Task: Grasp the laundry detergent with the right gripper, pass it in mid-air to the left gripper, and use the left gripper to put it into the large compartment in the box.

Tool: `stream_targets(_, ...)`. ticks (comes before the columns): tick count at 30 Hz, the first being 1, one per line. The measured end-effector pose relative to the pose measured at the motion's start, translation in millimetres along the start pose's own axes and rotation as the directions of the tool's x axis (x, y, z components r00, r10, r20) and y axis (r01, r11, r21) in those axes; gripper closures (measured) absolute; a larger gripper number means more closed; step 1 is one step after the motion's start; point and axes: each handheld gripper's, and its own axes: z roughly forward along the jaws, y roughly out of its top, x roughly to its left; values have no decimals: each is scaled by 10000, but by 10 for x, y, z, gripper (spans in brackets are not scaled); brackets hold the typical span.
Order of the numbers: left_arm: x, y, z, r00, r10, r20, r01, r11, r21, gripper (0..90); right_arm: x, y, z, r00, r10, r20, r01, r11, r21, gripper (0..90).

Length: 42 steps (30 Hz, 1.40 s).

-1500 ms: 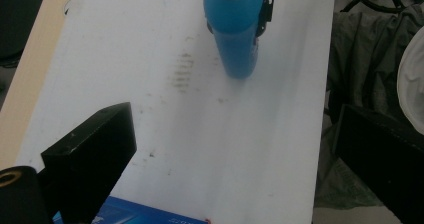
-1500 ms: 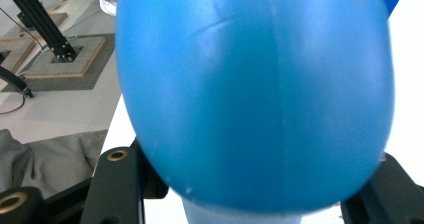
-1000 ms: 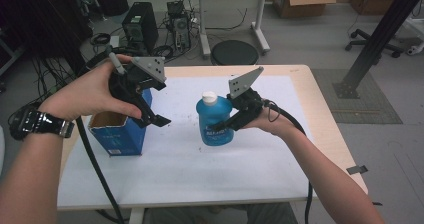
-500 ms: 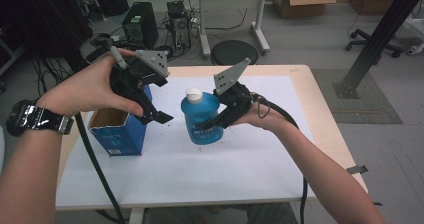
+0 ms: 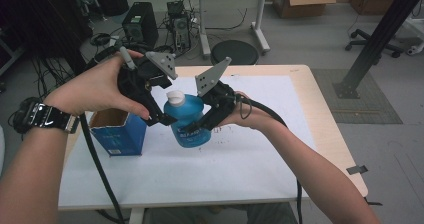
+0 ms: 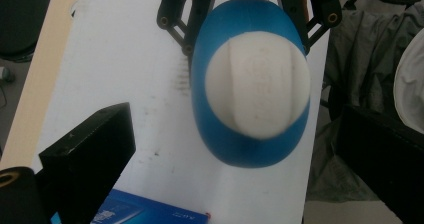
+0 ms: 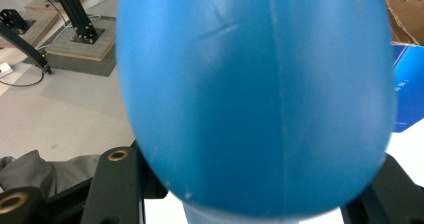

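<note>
Blue bottle (image 5: 189, 121) with white cap (image 5: 175, 97) held tilted above white table (image 5: 260, 159), clamped in right gripper (image 5: 202, 121) jaws. Left gripper (image 5: 162, 118) hovers just beside cap, jaws spread wide, grasping nothing. Open blue box (image 5: 116, 131) stands near on table, left of bottle.

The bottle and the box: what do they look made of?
The bottle looks like smooth blue plastic: a moulded seam runs down its slightly glossy wall, and its cap is matt white, probably plastic. The box looks like cardboard, printed blue outside and raw brown inside its open top.
</note>
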Motion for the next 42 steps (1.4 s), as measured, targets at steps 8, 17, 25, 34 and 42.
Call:
stream_targets(8, -6, 62, 85, 10000, 84, 40, -85, 9994, 322, 36, 4, 24, 41, 10000, -49, -74, 50, 9999, 111, 424)
stream_targets(17, -11, 136, 168, 9996, 217, 167, -228, 9977, 641, 69, 10, 31, 56, 10000, -54, -42, 54, 9999, 119, 424)
stream_targets(25, -3, 169, 217, 9994, 169, 288, -193, 9963, 840, 125, 13, 24, 55, 10000, -37, -49, 38, 9999, 160, 424)
stream_targets(34, 2, 196, 242, 9992, 79, 403, -119, 9949, 1005, 207, 16, 12, 48, 10000, -29, -27, 30, 9999, 158, 424)
stream_targets(42, 2, 217, 227, 9990, 102, 443, -145, 9950, 986, 260, 7, -20, 41, 10000, 22, 60, -23, 9998, 175, 424)
